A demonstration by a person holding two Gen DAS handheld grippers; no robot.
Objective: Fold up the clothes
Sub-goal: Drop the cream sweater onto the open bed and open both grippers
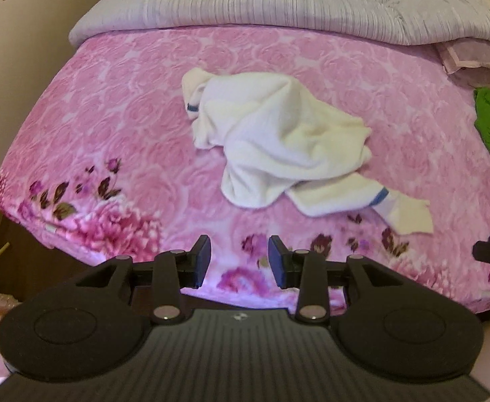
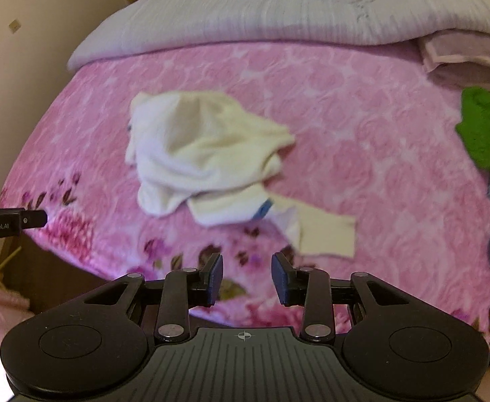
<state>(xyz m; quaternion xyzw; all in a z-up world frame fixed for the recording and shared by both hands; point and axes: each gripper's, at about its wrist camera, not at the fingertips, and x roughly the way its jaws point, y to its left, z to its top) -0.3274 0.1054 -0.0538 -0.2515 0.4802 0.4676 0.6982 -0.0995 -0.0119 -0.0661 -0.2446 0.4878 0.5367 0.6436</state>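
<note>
Both the left gripper [image 1: 239, 261] and the right gripper [image 2: 247, 279] hang with jaws apart and empty over the near edge of the pink blanket [image 1: 111, 127], the crumpled white garment [image 1: 278, 140] lying mid-bed beyond them.

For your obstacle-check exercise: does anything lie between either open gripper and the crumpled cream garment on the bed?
Nothing visible does. Only bare pink floral blanket separates the left gripper and right gripper from the cream garment. The green cloth lies off to the right.
</note>
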